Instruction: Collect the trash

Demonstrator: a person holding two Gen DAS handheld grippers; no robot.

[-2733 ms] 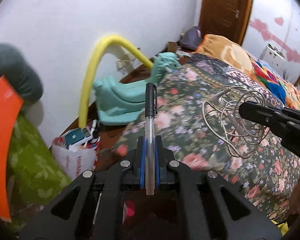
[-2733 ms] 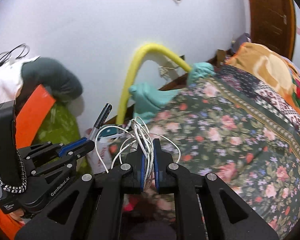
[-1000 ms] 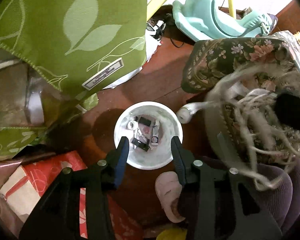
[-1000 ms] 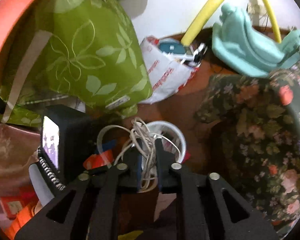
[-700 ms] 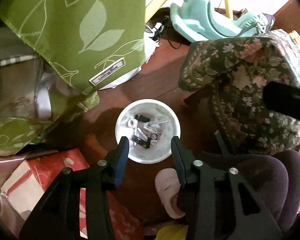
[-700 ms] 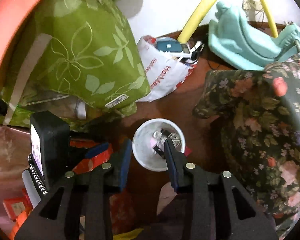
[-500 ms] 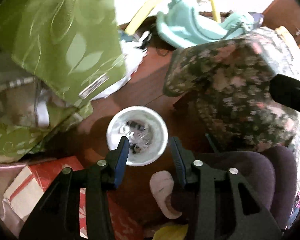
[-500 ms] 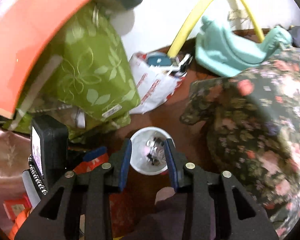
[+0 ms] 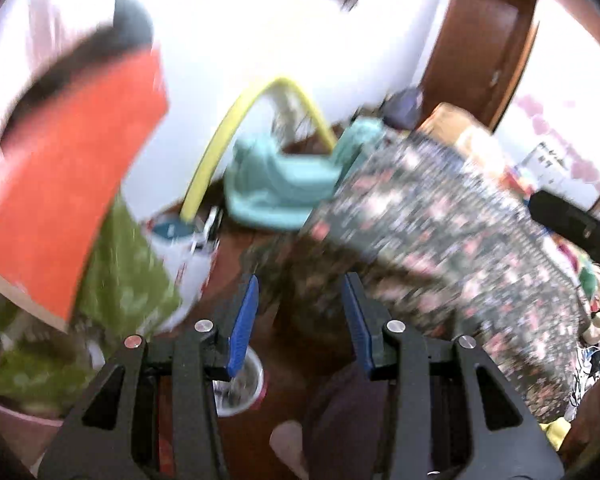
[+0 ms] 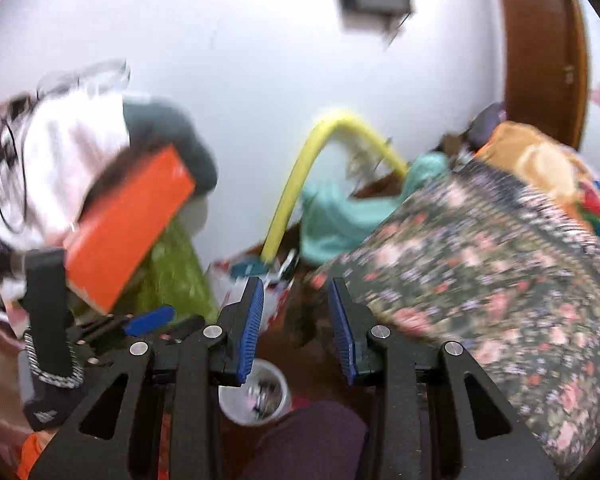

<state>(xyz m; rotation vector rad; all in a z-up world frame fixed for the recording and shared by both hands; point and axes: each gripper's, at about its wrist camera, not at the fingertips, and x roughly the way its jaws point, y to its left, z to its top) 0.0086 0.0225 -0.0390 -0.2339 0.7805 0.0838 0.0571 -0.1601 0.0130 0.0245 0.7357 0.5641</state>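
A small white bin (image 9: pixel 242 390) with trash in it stands on the brown floor, low in both views (image 10: pixel 256 398), partly behind the fingers. My left gripper (image 9: pixel 302 320) is open and empty, raised above the floor and facing the wall. My right gripper (image 10: pixel 296 324) is open and empty too. The left gripper's body (image 10: pixel 56 344) shows at the lower left of the right wrist view. Both views are blurred by motion.
A bed with a dark floral cover (image 9: pixel 452 248) fills the right (image 10: pixel 500 288). A teal ride-on toy (image 9: pixel 284 184), a yellow tube (image 10: pixel 300 176), a white bag (image 9: pixel 188 256), a green bag (image 10: pixel 172 276) and an orange box (image 9: pixel 60 176) crowd the left by the wall.
Both grippers let go of the pen and the cable tangle into the bin and now stand open. Both have tilted up from the bin toward the wall and bed.
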